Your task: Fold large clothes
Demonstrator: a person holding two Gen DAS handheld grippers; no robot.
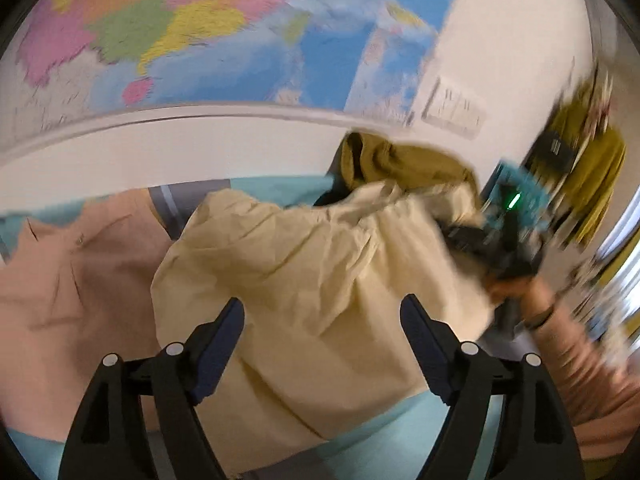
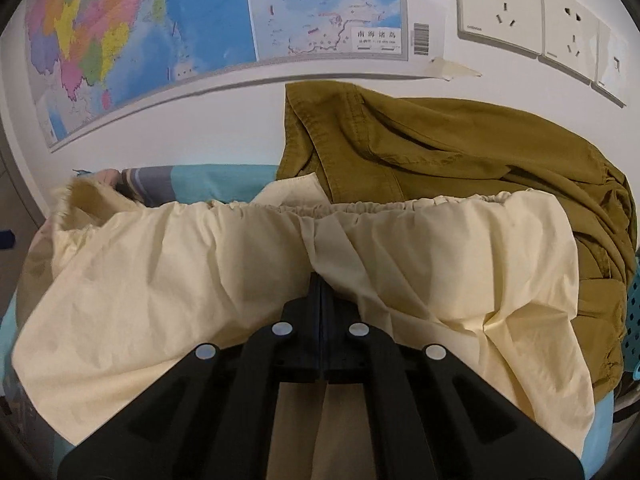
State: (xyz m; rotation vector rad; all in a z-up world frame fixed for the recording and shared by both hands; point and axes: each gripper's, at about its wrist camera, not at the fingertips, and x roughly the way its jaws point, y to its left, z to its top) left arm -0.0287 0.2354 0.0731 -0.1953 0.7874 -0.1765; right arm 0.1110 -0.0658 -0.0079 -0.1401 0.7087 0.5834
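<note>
A large cream garment point(image 1: 312, 280) with an elastic waistband lies bunched on a light blue bed sheet point(image 1: 384, 440). My left gripper point(image 1: 322, 320) is open and empty, its jaws wide apart just above the cream cloth. My right gripper point(image 2: 321, 280) is shut on the cream garment point(image 2: 200, 280) a little below the gathered waistband point(image 2: 360, 206), lifting a fold. The right gripper also shows in the left wrist view point(image 1: 496, 236), blurred, at the garment's right edge.
An olive-brown garment point(image 2: 440, 152) lies heaped behind the cream one, against the white wall. A pink garment point(image 1: 60, 300) lies to the left. A wall map point(image 2: 160, 32) and wall sockets point(image 2: 520, 12) hang above. A turquoise perforated basket point(image 2: 630, 320) stands at right.
</note>
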